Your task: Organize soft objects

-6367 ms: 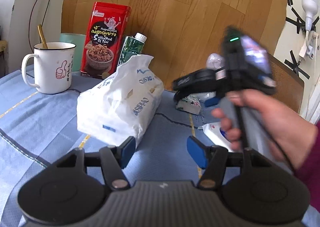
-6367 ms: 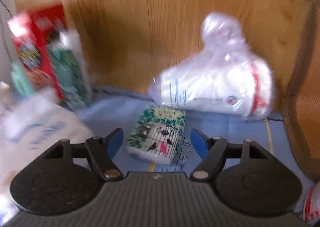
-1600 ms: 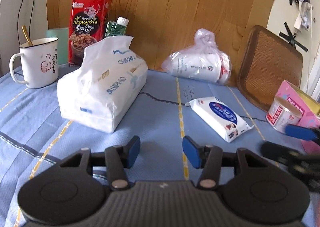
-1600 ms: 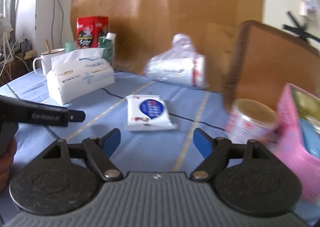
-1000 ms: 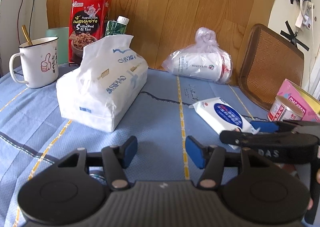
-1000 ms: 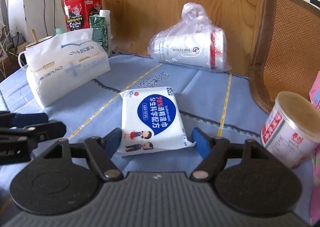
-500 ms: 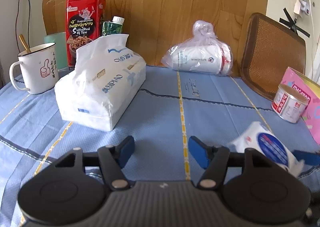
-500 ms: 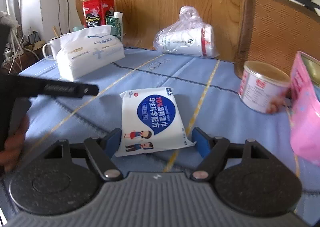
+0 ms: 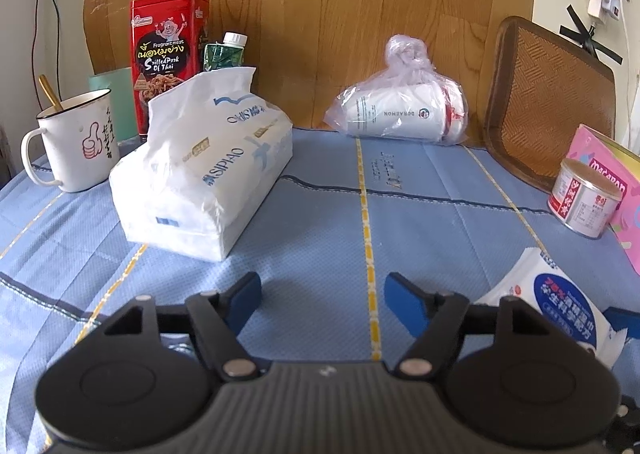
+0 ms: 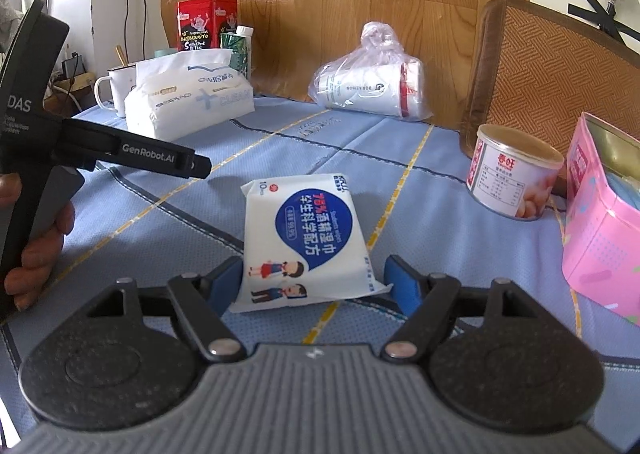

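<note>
A white wet-wipes pack [image 10: 306,238] with a blue label sits between the blue pads of my right gripper [image 10: 314,284], which is shut on its near end. The left wrist view shows that pack [image 9: 560,306] at the lower right, tilted, with a blue right fingertip [image 9: 624,320] beside it. My left gripper [image 9: 322,300] hovers over bare cloth; its jaws are opening and nothing is between them. A large white tissue pack [image 9: 204,174] lies ahead on the left. A plastic bag of paper cups [image 9: 404,114] lies at the back by the wooden board.
On the blue tablecloth [image 9: 360,214] stand a white mug [image 9: 76,142], a red tin [image 9: 168,54] and a green carton [image 9: 224,54] at the back left. A can [image 10: 516,178] and a pink box [image 10: 604,222] stand at the right, before a woven chair back [image 10: 552,74].
My right gripper has carried the wipes pack from mid-table toward the near right, close to the can and pink box. The left gripper's jaws have spread wider.
</note>
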Available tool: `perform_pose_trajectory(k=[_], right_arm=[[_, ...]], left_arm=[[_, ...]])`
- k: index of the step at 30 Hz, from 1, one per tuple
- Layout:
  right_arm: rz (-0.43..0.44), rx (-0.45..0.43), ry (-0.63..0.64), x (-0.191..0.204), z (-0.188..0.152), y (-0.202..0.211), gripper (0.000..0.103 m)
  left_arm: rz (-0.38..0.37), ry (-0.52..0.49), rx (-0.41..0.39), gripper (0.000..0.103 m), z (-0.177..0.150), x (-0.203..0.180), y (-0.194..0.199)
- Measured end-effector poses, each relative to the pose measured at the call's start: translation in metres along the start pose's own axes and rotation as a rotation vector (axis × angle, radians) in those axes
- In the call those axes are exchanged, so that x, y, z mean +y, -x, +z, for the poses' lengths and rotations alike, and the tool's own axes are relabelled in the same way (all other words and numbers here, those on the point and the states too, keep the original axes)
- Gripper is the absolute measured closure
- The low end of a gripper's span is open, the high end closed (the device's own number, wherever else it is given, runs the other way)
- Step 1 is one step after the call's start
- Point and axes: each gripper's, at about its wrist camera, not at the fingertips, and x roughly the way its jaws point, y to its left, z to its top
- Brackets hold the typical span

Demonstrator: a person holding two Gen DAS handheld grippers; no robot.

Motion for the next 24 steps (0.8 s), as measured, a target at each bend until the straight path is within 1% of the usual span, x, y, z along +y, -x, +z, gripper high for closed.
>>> perform_pose_trajectory(k=[14,21,24], right_arm=[[0.031,-0.005,-0.039,-0.0036,-0.0015,0.0010,0.020],[0.039,-0.006,-0.050,-0.0044,-0.0009,0.0011,0.019],[0.037,-0.006,-0.051,-0.0038,-0.0007,0.0011,0.019]], left_arm=[[-0.002,-0.022,0.009,0.027,0.0010,-0.0027,-0.0027],[-0.008,-0.016,0.006,0.025,0.0003,-0.0024,-0.0024],[-0.023,-0.009,0.005,0.021,0.0002,-0.0010,-0.0022]])
